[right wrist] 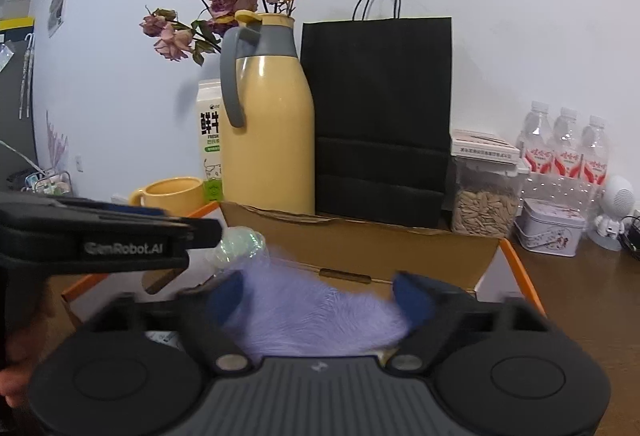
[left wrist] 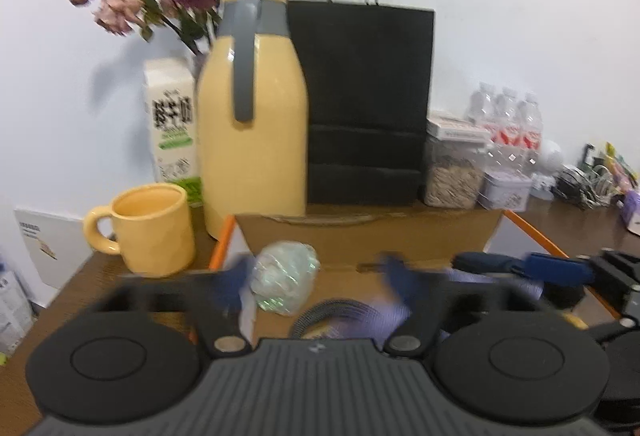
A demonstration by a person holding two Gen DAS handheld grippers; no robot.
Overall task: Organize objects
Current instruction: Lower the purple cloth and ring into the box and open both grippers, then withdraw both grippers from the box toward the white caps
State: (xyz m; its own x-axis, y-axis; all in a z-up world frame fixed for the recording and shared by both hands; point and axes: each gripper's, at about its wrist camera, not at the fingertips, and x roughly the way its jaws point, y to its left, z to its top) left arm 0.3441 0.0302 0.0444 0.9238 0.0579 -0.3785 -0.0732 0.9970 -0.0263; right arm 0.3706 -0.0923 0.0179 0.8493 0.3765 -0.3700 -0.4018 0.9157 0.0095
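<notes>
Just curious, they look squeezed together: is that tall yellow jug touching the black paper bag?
Cannot tell. In both wrist views the yellow jug overlaps the black paper bag's edge, so neither shows contact or a gap plainly.

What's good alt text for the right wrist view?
The right gripper, jaws open, hovers over a fluffy purple cloth in a cardboard box. Behind stand a yellow thermos, black paper bag and yellow mug; the left gripper enters from the left.
</notes>
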